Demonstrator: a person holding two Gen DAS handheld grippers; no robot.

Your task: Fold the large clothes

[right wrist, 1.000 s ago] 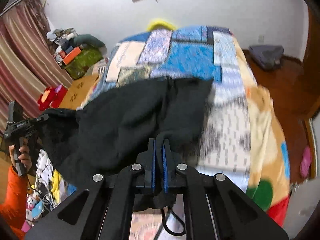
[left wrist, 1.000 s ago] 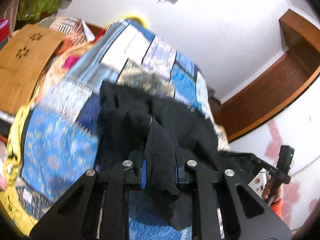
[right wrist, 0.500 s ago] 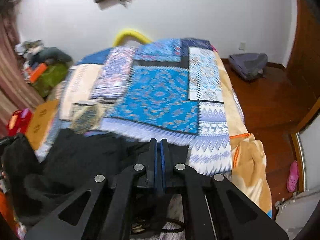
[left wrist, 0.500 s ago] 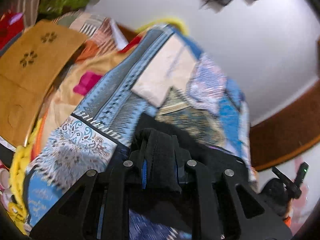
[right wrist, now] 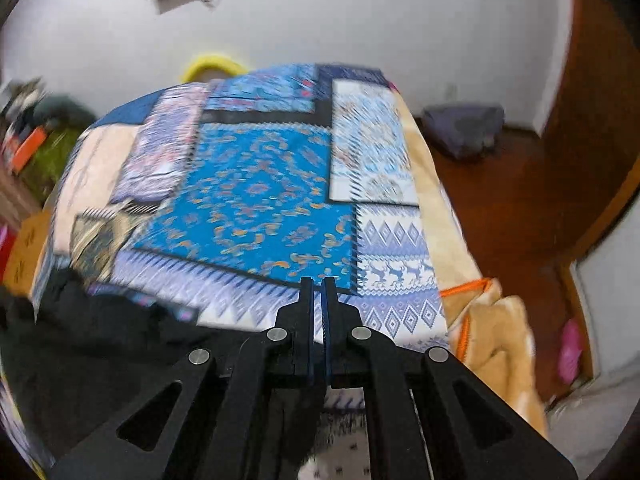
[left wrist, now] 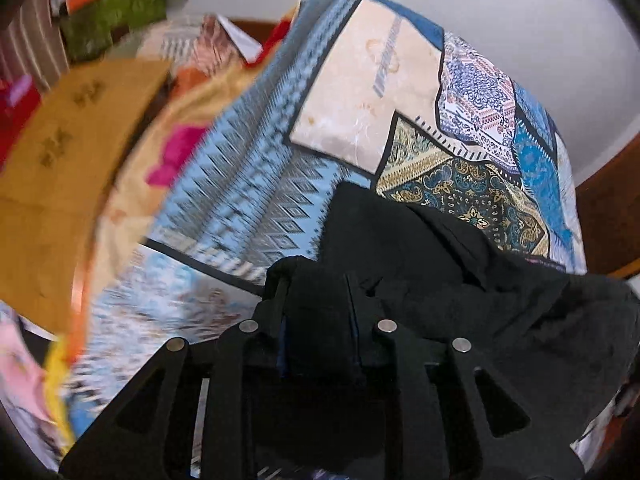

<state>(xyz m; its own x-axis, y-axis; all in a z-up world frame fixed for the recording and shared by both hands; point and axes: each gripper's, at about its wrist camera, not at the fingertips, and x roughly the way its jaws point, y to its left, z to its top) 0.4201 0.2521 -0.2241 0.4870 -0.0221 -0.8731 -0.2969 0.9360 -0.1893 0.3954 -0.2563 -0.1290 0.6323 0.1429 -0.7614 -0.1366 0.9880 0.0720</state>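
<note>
Covering most of both views, the bed (right wrist: 260, 200) carries a patchwork bedspread (left wrist: 360, 92) in blue, cream and dark paisley panels, with a white wall behind it and wooden flooring to the right in the right wrist view. I see the black garment (left wrist: 460, 280) lying on the near part of the bedspread: in the left wrist view it spreads from the centre to the right edge, and in the right wrist view it occupies the lower left corner (right wrist: 100, 340). A tan cardboard box (left wrist: 60, 152) sits beside the bed at the left. I read the left gripper (left wrist: 318, 320) as angled down at the bed with a thick fold of the black garment between its fingers; its jaws are opening, and the fabric fills the gap. The right gripper (right wrist: 318, 320) points down over the bedspread with its jaws drawn together to a thin slit; I cannot tell whether any cloth is pinched there.
</note>
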